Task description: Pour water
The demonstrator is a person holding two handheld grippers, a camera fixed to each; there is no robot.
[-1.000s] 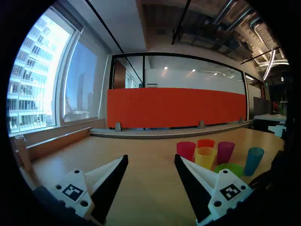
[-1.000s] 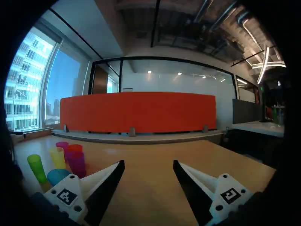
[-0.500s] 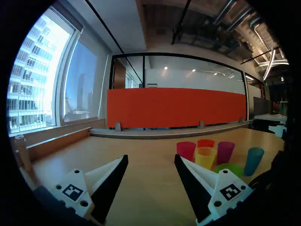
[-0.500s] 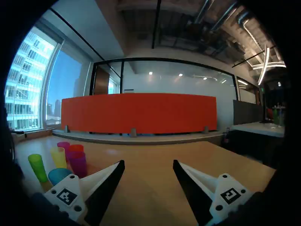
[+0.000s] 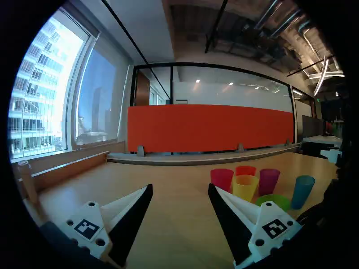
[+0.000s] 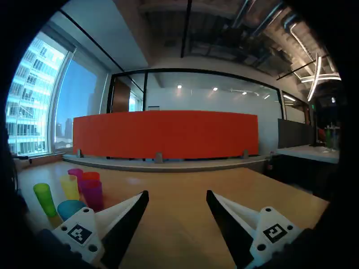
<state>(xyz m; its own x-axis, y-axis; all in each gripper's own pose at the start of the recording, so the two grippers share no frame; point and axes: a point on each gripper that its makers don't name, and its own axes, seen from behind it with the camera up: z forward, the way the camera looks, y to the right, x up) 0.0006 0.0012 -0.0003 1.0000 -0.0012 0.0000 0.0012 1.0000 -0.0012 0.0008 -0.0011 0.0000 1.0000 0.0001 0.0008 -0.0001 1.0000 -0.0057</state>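
left tongs (image 5: 180, 185) spread | right tongs (image 6: 177, 192) spread | coloured cups (image 5: 245, 187) clustered on table (image 5: 177, 172) (seemingly six)

Open tabletop (image 5: 179, 197) ahead, cups (image 5: 244, 186) clustered aside, perhaps touching, orange divider (image 5: 206, 127) beyond

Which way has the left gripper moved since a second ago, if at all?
No: the left gripper hasn't visibly moved; the orange partition sits unchanged in its view.

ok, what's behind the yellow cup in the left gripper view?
A red cup stands right behind the yellow cup, with its top band visible. Its lower body is covered. A pink cup and a purple cup flank it.
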